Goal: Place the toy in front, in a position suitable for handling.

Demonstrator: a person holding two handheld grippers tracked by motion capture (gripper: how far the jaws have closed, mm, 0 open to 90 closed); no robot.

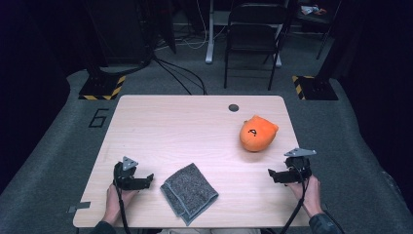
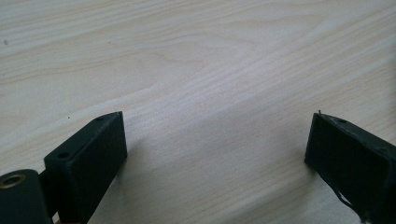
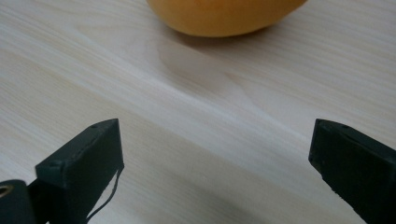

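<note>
An orange plush toy (image 1: 257, 132) with a black mark on its face lies on the right part of the light wooden table (image 1: 195, 126). A folded grey cloth (image 1: 189, 192) lies near the front edge, in the middle. My left gripper (image 1: 147, 179) rests on the table just left of the cloth, open, jaws pointing right. My right gripper (image 1: 272, 174) rests at the front right, below the plush, open with nothing between its jaws. In the right gripper view the orange plush (image 3: 224, 16) sits ahead of the wide-apart jaws. The left gripper view has bare wood (image 2: 201, 84) between its jaws.
A small dark round grommet (image 1: 234, 107) sits near the table's far edge. Beyond the table stand a black chair (image 1: 253, 39) and stands with yellow-black striped bases (image 1: 102, 87). A "6" is marked on the grey floor (image 1: 99, 118) at left.
</note>
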